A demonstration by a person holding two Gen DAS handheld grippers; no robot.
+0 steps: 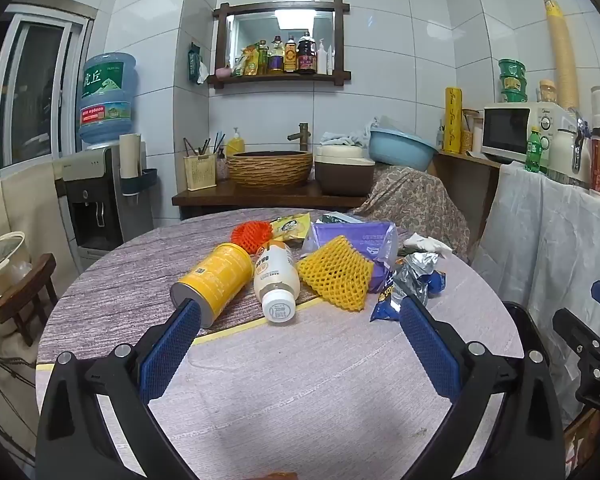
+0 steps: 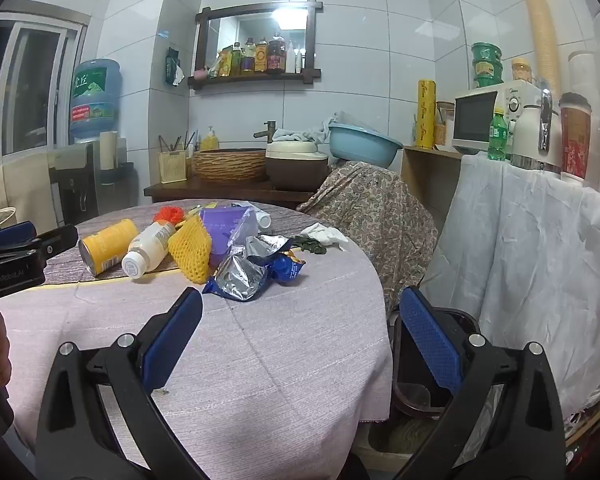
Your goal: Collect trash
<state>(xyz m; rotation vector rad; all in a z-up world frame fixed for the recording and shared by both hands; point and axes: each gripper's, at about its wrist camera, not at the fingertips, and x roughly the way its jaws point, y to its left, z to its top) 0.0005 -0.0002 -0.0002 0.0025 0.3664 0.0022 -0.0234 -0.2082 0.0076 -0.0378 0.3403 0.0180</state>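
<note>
- while both grippers hang over the near side of the round table (image 1: 300, 392), the trash sits in a pile past them, toward the far side.
- the left gripper (image 1: 300, 320) has its jaws spread wide, with nothing between them.
- the white bottle (image 1: 276, 276) lies on its side just ahead of the left gripper, and its cap points back at the jaws.
- the yellow can (image 1: 214, 280) lies beside the bottle, close to the left finger.
- the right gripper (image 2: 302, 308) is spread wide and empty too.
- the shiny chip bag (image 2: 252, 270) is nearest to the right gripper.
- a dark bin (image 2: 424, 360) sits low by the table, on the right side.
</note>
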